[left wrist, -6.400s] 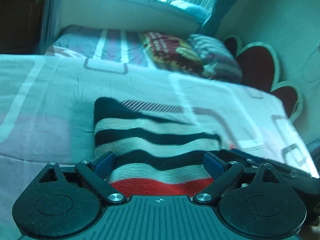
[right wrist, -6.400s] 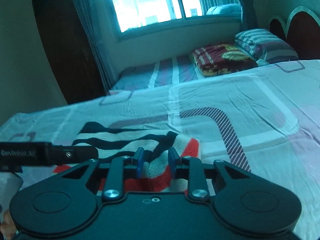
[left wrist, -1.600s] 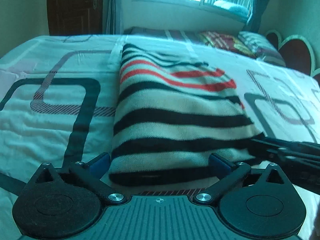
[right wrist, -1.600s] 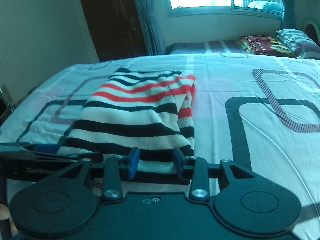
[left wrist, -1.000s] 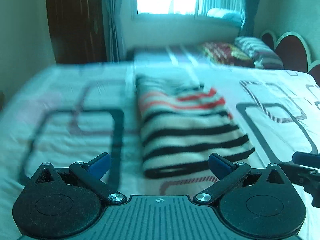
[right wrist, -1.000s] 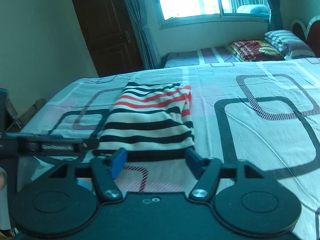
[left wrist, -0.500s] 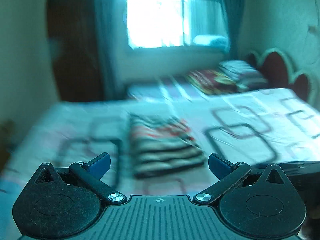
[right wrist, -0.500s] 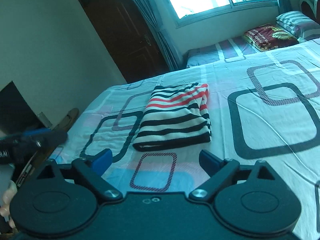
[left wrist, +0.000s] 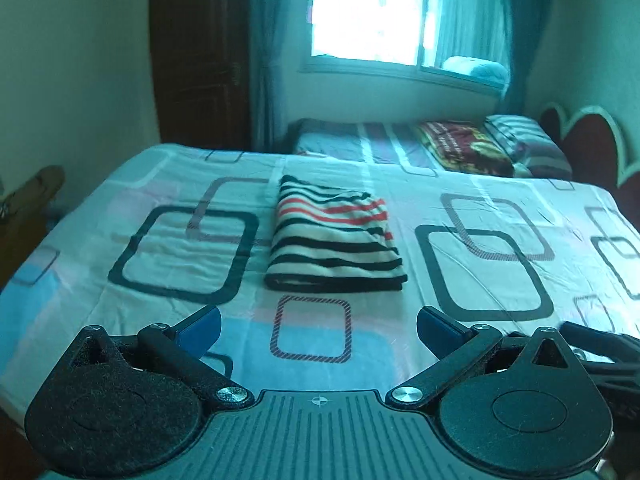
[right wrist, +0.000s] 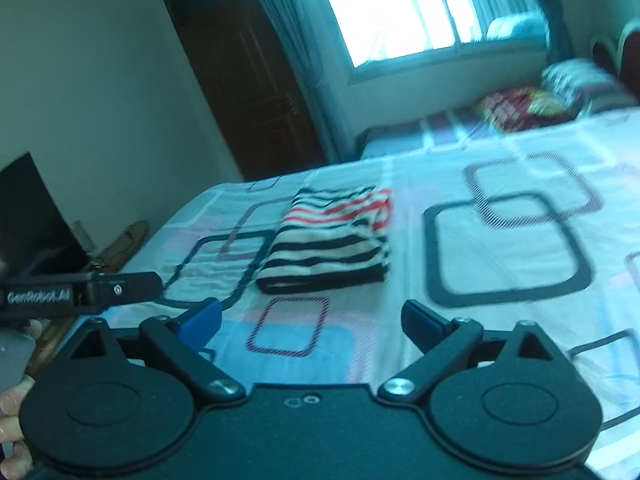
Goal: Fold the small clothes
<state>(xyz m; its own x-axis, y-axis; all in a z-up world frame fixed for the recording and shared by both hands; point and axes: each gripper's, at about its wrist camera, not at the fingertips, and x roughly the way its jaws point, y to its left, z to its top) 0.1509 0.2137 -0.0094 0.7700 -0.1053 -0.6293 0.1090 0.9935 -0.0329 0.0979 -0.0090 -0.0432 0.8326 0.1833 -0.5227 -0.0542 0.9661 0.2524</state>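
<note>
A folded striped garment [left wrist: 334,240], black and white with red bands at its far end, lies flat on the bed sheet [left wrist: 500,264]. It also shows in the right wrist view as the striped garment [right wrist: 330,244]. My left gripper [left wrist: 318,330] is open and empty, well back from the garment's near edge. My right gripper [right wrist: 310,322] has its jaws still opening wide, with nothing between them, also back from the garment. The left gripper's finger [right wrist: 120,288] crosses the left side of the right wrist view.
The sheet has dark square outlines. Beyond it lie a second bed [left wrist: 384,140] with a red blanket [left wrist: 464,144] and a striped pillow [left wrist: 524,140]. A dark wooden door [left wrist: 200,56], a bright window [left wrist: 384,20] and a heart-shaped headboard [left wrist: 596,144] ring the room. A person's hand [right wrist: 12,400] shows at lower left.
Both grippers pulled back and up from the folded garment, which now looks smaller and farther off. The right gripper's jaws let go of its near edge and spread wide.
</note>
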